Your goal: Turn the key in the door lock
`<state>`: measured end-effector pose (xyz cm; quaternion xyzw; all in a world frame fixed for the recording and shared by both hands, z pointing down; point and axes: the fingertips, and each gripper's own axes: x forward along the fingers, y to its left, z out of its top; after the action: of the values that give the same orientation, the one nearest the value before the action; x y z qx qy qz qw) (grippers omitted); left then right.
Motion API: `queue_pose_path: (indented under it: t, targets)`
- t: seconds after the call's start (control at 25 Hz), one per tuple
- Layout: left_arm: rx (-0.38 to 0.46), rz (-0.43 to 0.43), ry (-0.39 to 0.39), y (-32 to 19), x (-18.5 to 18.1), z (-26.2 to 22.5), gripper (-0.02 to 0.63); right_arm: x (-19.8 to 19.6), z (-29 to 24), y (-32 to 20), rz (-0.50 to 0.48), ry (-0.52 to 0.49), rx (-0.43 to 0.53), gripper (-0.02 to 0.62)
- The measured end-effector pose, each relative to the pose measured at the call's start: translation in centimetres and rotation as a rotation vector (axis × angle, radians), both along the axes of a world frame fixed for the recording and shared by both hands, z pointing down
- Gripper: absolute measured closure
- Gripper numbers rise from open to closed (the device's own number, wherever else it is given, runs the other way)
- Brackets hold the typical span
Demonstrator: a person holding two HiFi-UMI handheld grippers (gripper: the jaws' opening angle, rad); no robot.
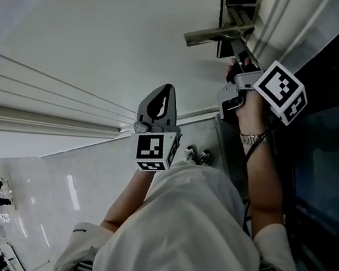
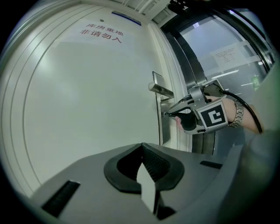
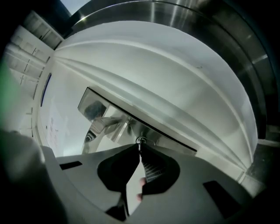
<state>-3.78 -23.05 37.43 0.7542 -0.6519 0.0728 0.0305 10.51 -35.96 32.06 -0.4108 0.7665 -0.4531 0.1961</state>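
The white door (image 2: 87, 100) carries a steel lock plate (image 3: 151, 133) with a lever handle (image 3: 105, 124). A small metal key (image 3: 140, 150) sticks out of the round keyhole (image 3: 141, 140) just below the handle. My right gripper (image 3: 140, 148) is shut on the key, its tips right up against the plate. From the left gripper view, the right gripper (image 2: 168, 114) touches the lock under the handle (image 2: 161, 89). My left gripper (image 1: 160, 101) hangs in front of the door, away from the lock, shut on nothing.
Red characters (image 2: 101, 32) are printed high on the door. A dark metal door frame (image 2: 192, 65) and glass panels stand to the right of the lock. The person's legs and shoes (image 1: 196, 155) are below, on a pale glossy floor (image 1: 52, 190).
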Motion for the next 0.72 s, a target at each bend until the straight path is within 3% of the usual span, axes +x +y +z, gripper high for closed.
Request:
queue_pose_path:
  t: [0.12,0.24,0.44,0.6,0.72]
  targets:
    - [0.000,-0.003,0.002,0.0,-0.1,0.1,0.600,0.0,0.0,0.0,-0.003,-0.062,-0.029,0.581]
    - [-0.001,-0.003,0.002,0.0,-0.1,0.1,0.600,0.0,-0.1,0.0,-0.009,-0.021,0.001,0.581]
    - [-0.001,0.000,0.002,0.0,-0.1,0.1,0.600,-0.2,-0.1,0.4,-0.054,0.161,0.109,0.577]
    - [-0.002,0.006,0.004,-0.2,0.1,0.2,0.600,-0.6,0.0,1.2,-0.105,0.329,0.200,0.487]
    - [-0.002,0.015,0.003,-0.3,0.5,0.2,0.600,-0.7,-0.2,1.5,-0.127,0.458,0.266,0.456]
